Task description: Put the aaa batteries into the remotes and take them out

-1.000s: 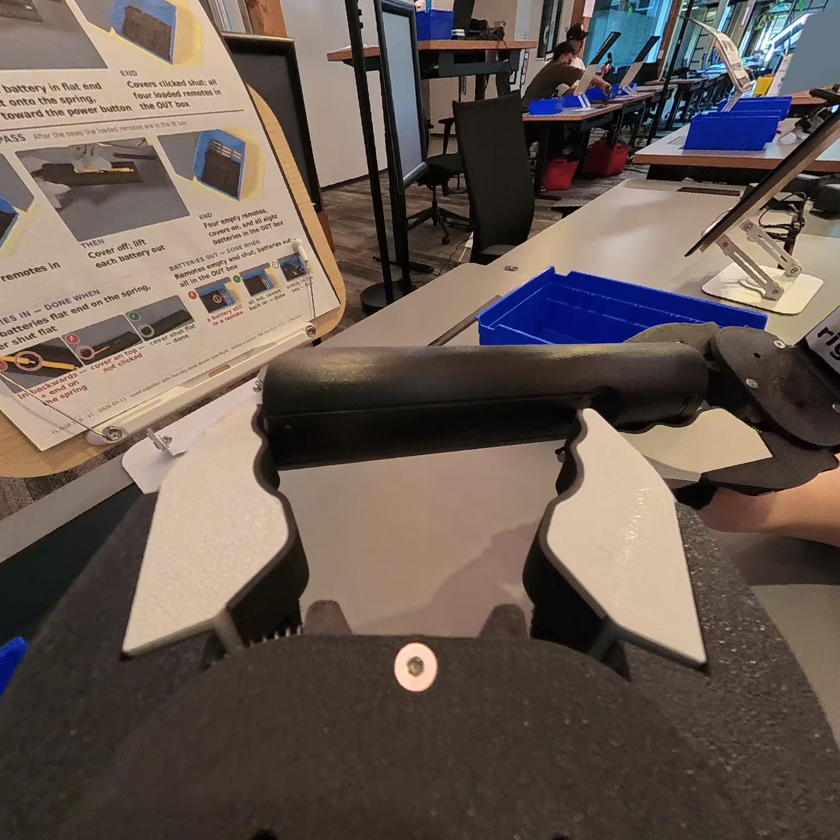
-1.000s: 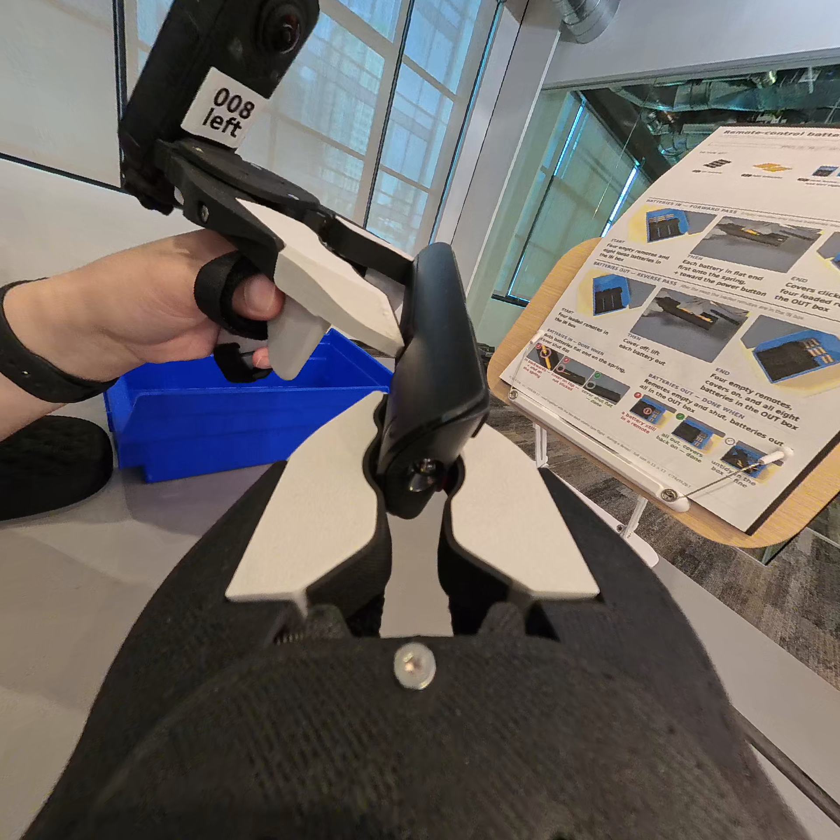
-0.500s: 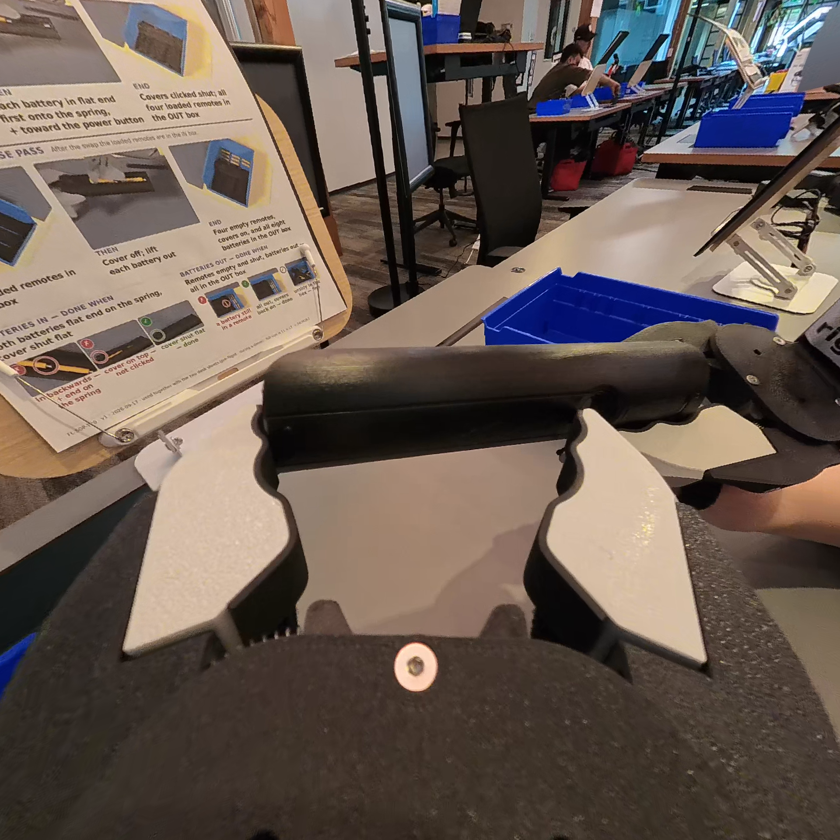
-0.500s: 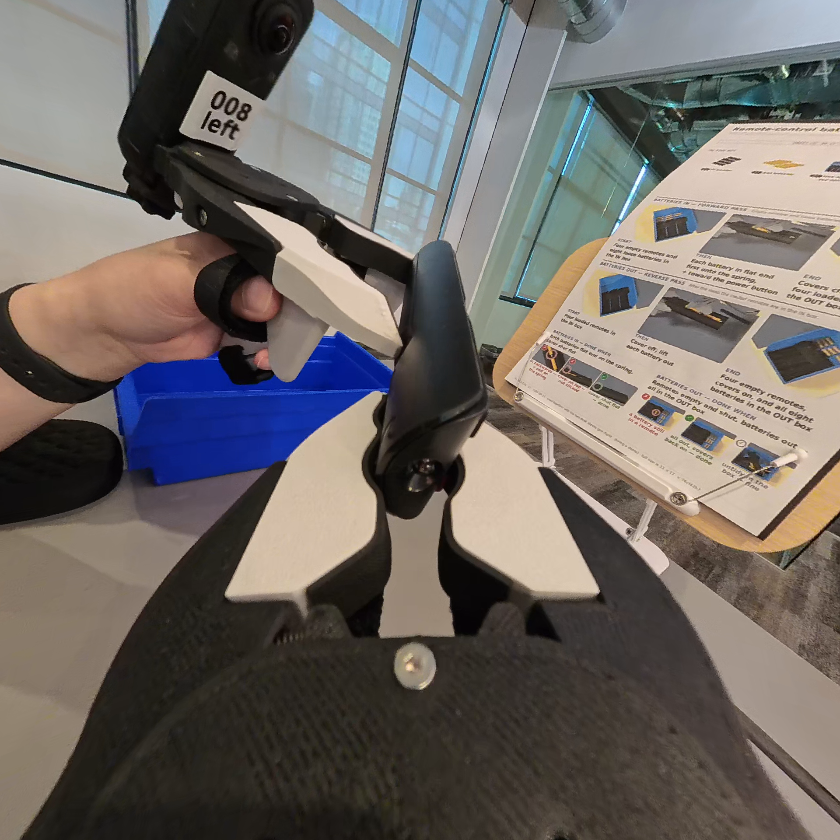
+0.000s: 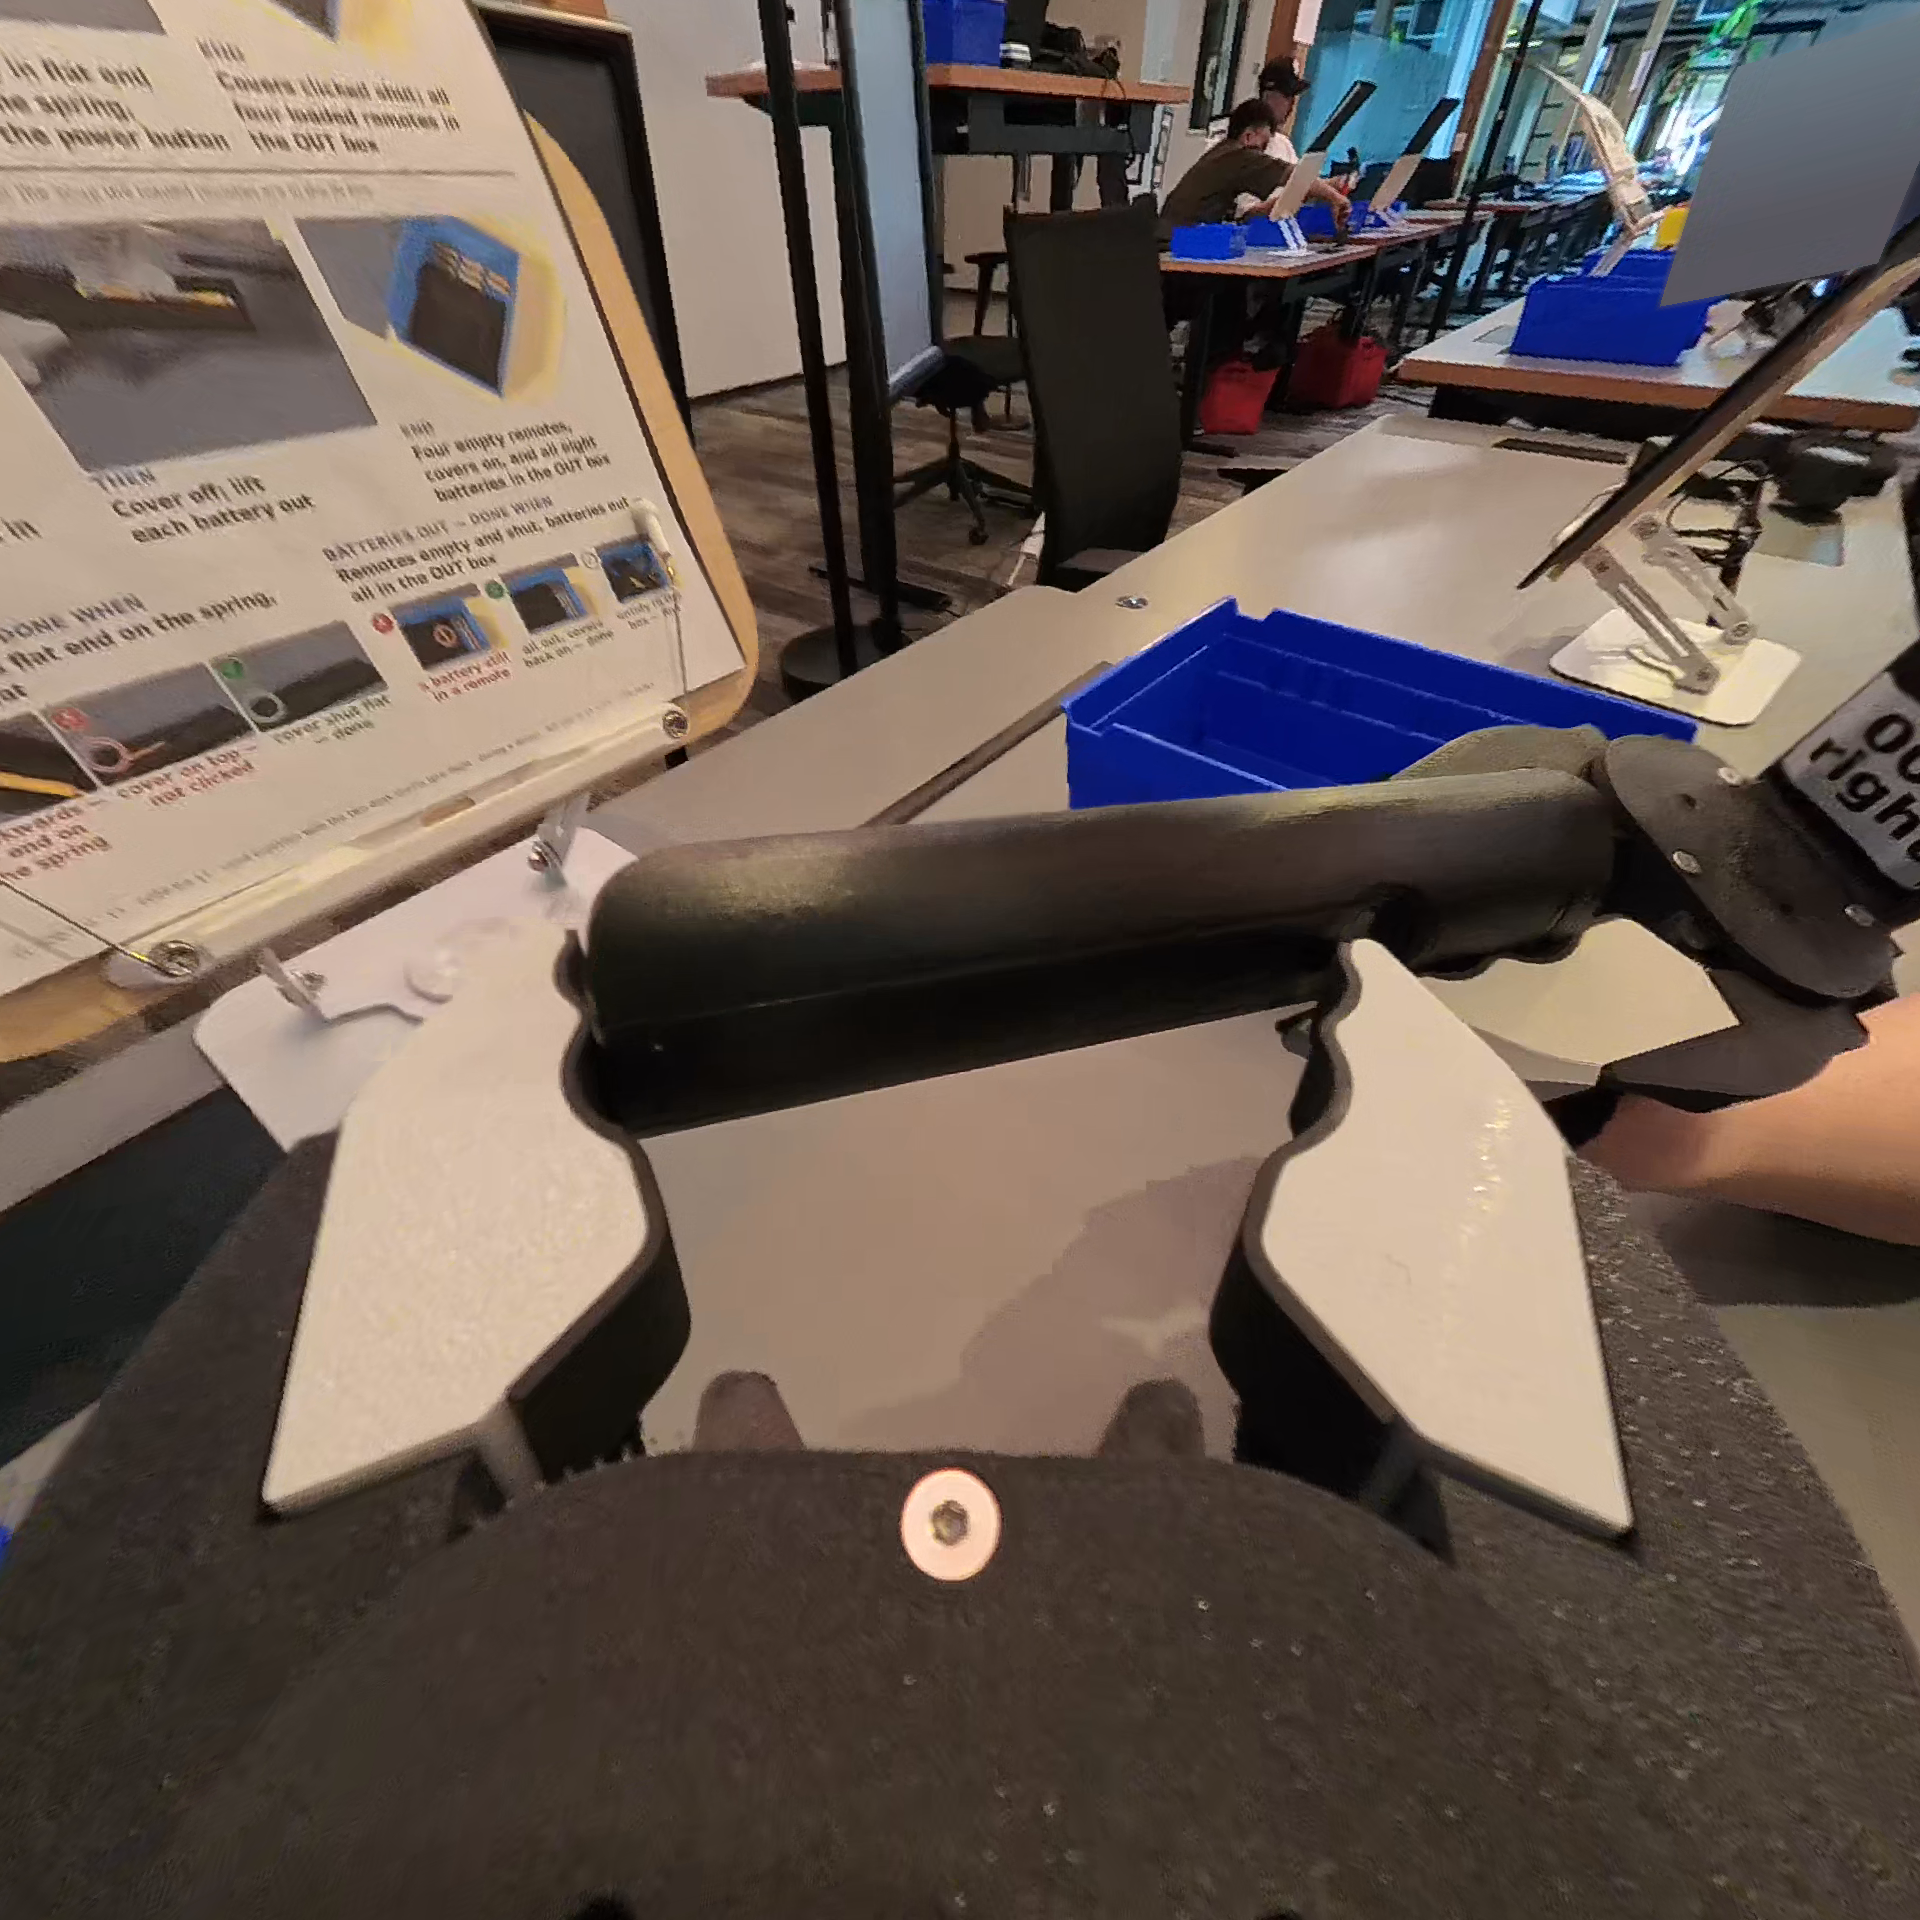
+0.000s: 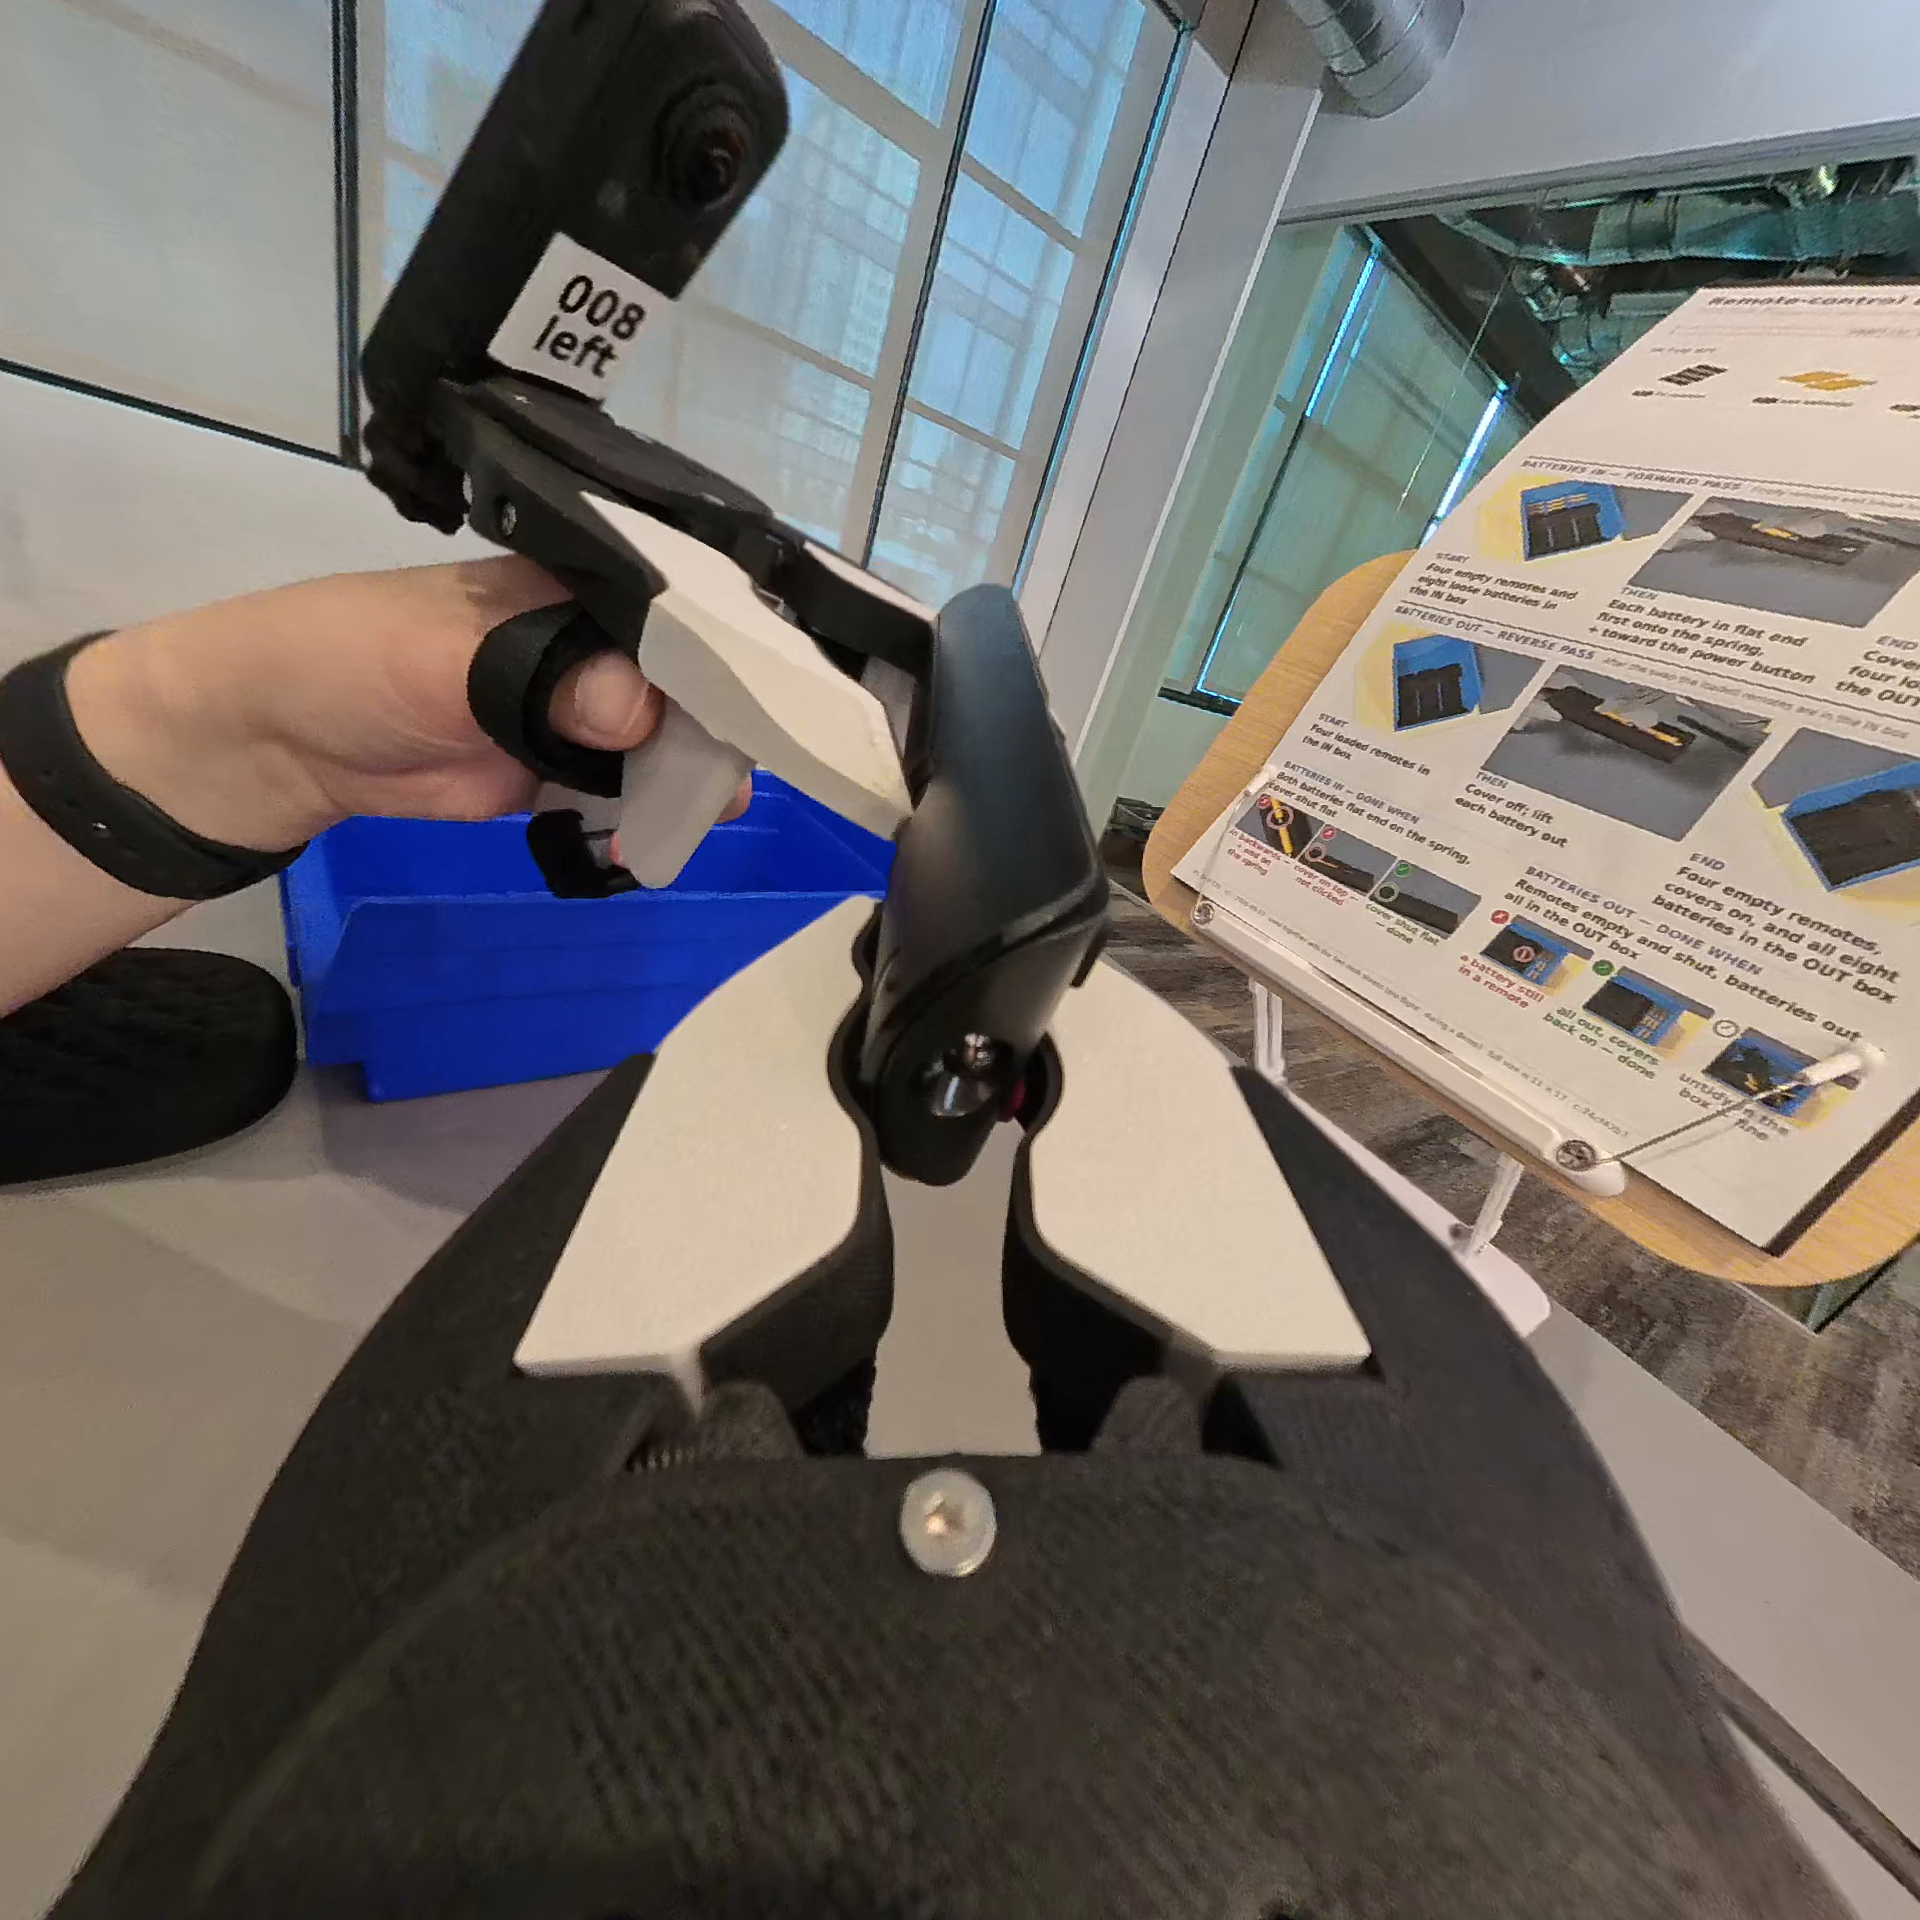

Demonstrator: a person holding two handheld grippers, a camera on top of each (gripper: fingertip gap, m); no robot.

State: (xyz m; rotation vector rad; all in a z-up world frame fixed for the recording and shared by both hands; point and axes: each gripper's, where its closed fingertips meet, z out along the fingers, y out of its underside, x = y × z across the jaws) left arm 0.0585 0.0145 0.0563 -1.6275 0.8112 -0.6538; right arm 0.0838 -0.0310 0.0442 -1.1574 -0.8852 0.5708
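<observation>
- An instruction sheet (image 5: 312, 436) on a wooden easel stands left of the remote (image 5: 1039, 914), beyond its far end.
- The left gripper (image 5: 956, 1039) has its fingers set wide apart, clamping the black remote lengthwise, one tip at each end region; the remote is off the grey table (image 5: 1351, 551), crossing the view slightly tilted.
- A blue bin (image 5: 1299, 707) sits on the table behind the remote.
- The right gripper (image 6: 951, 1060), fingers narrow, pinches the remote's near end; in its view the remote stands upright, with the left gripper's white finger (image 6: 769, 686) pressed to its left edge.
</observation>
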